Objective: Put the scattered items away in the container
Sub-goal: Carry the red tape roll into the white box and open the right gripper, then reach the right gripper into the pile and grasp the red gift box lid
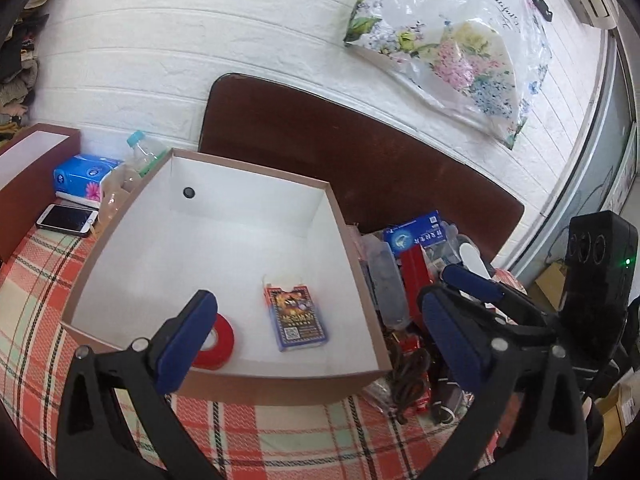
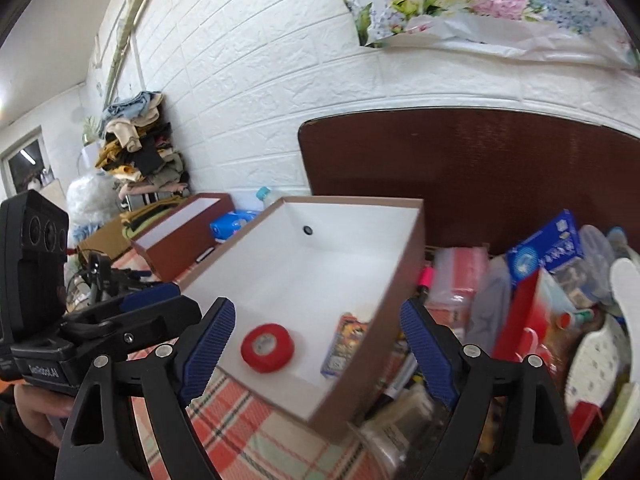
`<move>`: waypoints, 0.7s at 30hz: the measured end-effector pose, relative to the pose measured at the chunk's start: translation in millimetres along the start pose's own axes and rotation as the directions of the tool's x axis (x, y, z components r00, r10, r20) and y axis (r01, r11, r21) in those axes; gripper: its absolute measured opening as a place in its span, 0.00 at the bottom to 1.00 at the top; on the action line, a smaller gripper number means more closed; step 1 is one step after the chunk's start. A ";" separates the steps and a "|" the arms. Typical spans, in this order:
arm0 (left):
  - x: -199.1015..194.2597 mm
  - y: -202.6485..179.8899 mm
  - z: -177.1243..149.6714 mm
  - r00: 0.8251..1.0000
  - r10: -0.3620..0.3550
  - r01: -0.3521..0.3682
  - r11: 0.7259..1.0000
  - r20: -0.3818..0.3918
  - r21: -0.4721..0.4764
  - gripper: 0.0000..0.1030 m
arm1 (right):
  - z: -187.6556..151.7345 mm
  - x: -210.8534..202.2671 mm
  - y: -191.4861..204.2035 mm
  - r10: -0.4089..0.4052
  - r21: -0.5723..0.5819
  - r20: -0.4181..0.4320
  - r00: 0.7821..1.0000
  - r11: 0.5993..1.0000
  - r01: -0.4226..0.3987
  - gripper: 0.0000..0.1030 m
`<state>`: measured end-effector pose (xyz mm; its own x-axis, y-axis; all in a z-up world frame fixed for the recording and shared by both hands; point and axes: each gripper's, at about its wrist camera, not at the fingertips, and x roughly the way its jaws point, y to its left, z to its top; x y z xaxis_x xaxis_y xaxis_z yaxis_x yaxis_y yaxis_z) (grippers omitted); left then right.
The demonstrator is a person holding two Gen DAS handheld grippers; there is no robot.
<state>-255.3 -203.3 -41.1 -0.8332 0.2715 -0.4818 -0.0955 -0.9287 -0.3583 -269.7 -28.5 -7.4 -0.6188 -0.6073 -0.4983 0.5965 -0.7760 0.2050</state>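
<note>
The brown cardboard box with white interior point(image 1: 352, 240) sits on the red plaid cloth point(image 1: 280, 432), open-topped, with a dark round hole in its far wall. Inside lie a red tape roll point(image 2: 267, 346) and a blue-edged card pack point(image 1: 298, 318), apart. The left gripper point(image 1: 316, 344) and right gripper point(image 2: 316, 356) stand spread, holding nothing. Mixed clutter point(image 2: 540, 300) lies beside the box.

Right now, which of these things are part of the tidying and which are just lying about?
Part of the job:
- open brown cardboard box with white inside
- red tape roll in it
- blue-and-red card pack in it
- heap of mixed clutter beside the box

Just lying about:
- white smartphone
- blue tissue pack
- clear plastic bottle with blue cap
- flowered plastic bag
</note>
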 end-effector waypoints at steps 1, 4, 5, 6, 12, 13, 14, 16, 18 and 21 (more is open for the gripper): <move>-1.3 -7.8 -2.8 1.000 -0.009 0.009 1.000 -0.006 0.003 1.00 | -3.9 -8.4 -3.7 -0.006 0.001 0.000 1.000 1.000 0.006 0.83; -4.3 -33.3 -11.5 0.999 -0.037 0.037 0.999 -0.018 0.016 1.00 | -18.4 -37.9 -19.2 -0.040 0.021 0.003 0.999 0.999 0.040 0.84; -5.3 -43.5 -14.6 0.998 -0.050 0.051 0.998 -0.022 0.021 1.00 | -23.5 -45.6 -26.0 -0.051 0.035 0.001 0.999 0.998 0.051 0.84; -6.2 -52.2 -16.8 0.998 -0.061 0.061 0.998 -0.022 0.024 1.00 | -29.3 -54.6 -33.4 -0.062 0.055 -0.001 0.998 0.997 0.062 0.84; -10.4 -114.5 -38.0 0.990 -0.133 0.136 0.989 -0.042 0.061 1.00 | -72.0 -109.0 -77.6 -0.133 0.180 -0.020 0.991 0.974 0.134 0.84; -9.5 -124.0 -41.7 0.989 -0.142 0.145 0.987 -0.050 0.066 1.00 | -79.3 -118.7 -85.3 -0.147 0.198 -0.024 0.989 0.969 0.149 0.84; -8.5 -131.4 -44.6 0.987 -0.147 0.151 0.986 -0.058 0.071 1.00 | -85.1 -126.6 -91.4 -0.158 0.215 -0.025 0.987 0.963 0.160 0.84; -6.6 -149.7 -50.7 0.985 -0.157 0.163 0.983 -0.072 0.086 1.00 | -95.3 -141.3 -100.9 -0.166 0.248 -0.021 0.986 0.954 0.166 0.84; -4.9 -164.0 -55.1 0.984 -0.159 0.168 0.981 -0.084 0.101 1.00 | -102.4 -152.7 -107.9 -0.178 0.268 -0.016 0.984 0.947 0.175 0.84; -2.3 -185.7 -59.5 0.984 -0.149 0.163 0.977 -0.101 0.138 1.00 | -110.6 -162.8 -114.9 -0.177 0.289 -0.008 0.984 0.942 0.172 0.84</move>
<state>-203.3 -16.4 -21.0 -0.7502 0.4313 -0.5011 -0.3040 -0.8981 -0.3178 -180.9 178.4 -43.0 -0.7103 -0.4588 -0.5338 0.3079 -0.8845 0.3505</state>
